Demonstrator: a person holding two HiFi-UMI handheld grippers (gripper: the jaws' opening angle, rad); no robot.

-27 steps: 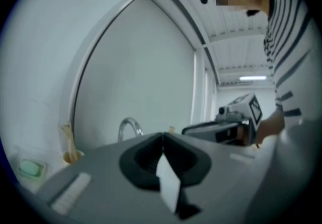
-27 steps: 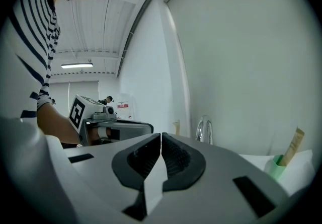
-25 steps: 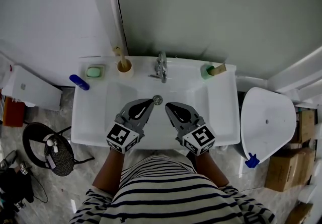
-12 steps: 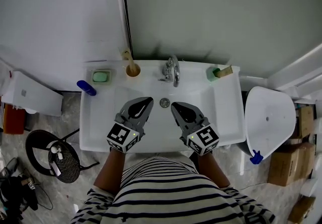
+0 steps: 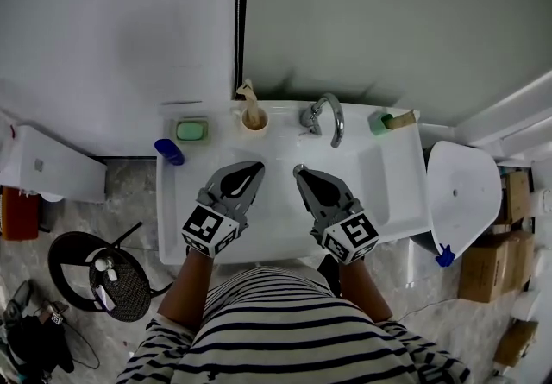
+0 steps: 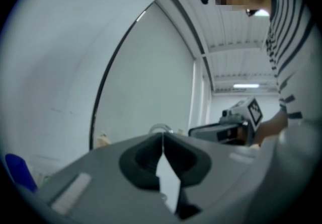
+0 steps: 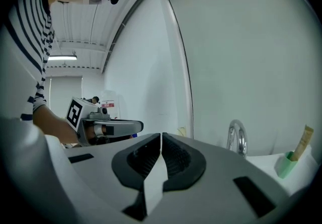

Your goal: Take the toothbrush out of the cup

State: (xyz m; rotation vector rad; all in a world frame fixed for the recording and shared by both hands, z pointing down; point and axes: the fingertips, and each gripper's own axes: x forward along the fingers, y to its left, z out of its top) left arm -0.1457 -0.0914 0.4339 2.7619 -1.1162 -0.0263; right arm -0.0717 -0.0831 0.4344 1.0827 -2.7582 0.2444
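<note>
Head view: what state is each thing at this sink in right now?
left gripper, jaws shut, empty
right gripper, jaws shut, empty
cup, upright on the sink's back ledge
toothbrush, standing in the cup, untouched
tap, no stream visible

A: What is the left gripper (image 6: 162, 138) doing?
B: Its jaws are pressed together with nothing between them, and it points at a pale wall with a dark curved line (image 6: 107, 77) down it.
A: Anything past the tips?
B: The tap (image 6: 160, 128) arches just above them. A small pale blur (image 6: 104, 140) sits to its left, and a blue bottle (image 6: 17, 170) at the far left edge.
A: And on the right?
B: The right gripper (image 6: 196, 131) with its marker cube (image 6: 253, 111) — and a striped shirt (image 6: 284, 26) above.
</note>
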